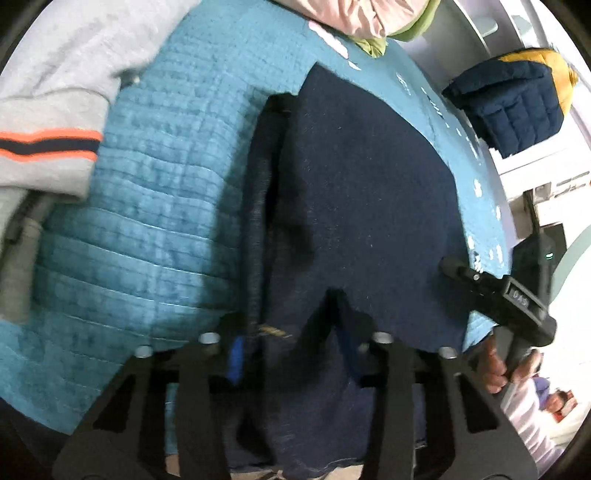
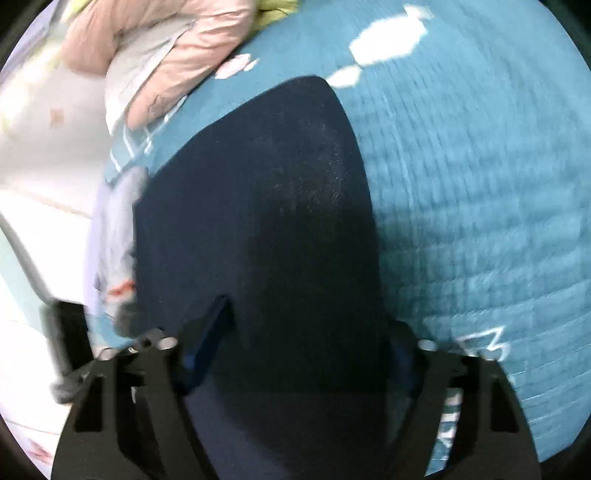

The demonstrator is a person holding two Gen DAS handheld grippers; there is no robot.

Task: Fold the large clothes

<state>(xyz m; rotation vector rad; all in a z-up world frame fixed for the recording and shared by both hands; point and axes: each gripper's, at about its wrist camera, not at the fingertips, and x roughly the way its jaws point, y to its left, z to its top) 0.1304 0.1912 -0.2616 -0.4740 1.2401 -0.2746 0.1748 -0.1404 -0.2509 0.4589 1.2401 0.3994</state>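
Note:
A large navy garment (image 1: 362, 192) lies on a teal quilted cover (image 1: 155, 229), folded into a long panel. My left gripper (image 1: 291, 343) sits at its near edge, with the navy cloth bunched between its fingers. The right gripper (image 1: 480, 280) shows at the garment's right edge, held by a hand. In the right wrist view the navy garment (image 2: 266, 206) runs from between the fingers of my right gripper (image 2: 303, 354) out over the teal cover (image 2: 480, 184). The cloth fills the gap and hides the jaw tips.
A grey sweater with orange and navy stripes (image 1: 48, 122) lies at the left. A pink padded jacket (image 2: 162, 55) and a green garment (image 1: 406, 29) lie at the far end. A navy and yellow puffer (image 1: 513, 107) sits off the bed to the right.

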